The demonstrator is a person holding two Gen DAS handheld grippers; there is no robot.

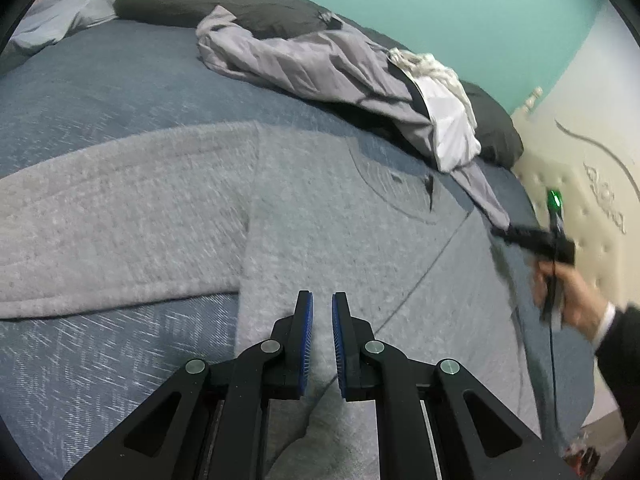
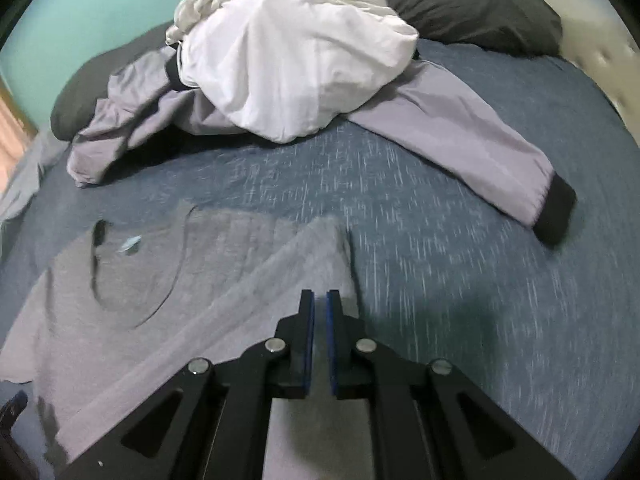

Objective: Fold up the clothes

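A grey t-shirt (image 1: 340, 220) lies spread on the blue bed cover (image 1: 100, 80), collar toward the far side. My left gripper (image 1: 322, 300) is shut on the shirt's near edge, and creases run from the cloth into its blue pads. At the right of the left wrist view a hand (image 1: 572, 300) holds my right gripper (image 1: 500, 232) over the shirt's right side. In the right wrist view my right gripper (image 2: 320, 296) is shut on the t-shirt (image 2: 132, 280). A band of the shirt is folded over toward the collar, and grey cloth hangs under the fingers.
A lilac jacket (image 2: 460, 132) with black cuffs and a white garment (image 2: 288, 64) are heaped at the far side of the bed cover (image 2: 480, 300). Dark pillows (image 2: 460, 0) lie behind them. A cream tufted headboard (image 1: 592, 200) stands beyond the bed's right edge.
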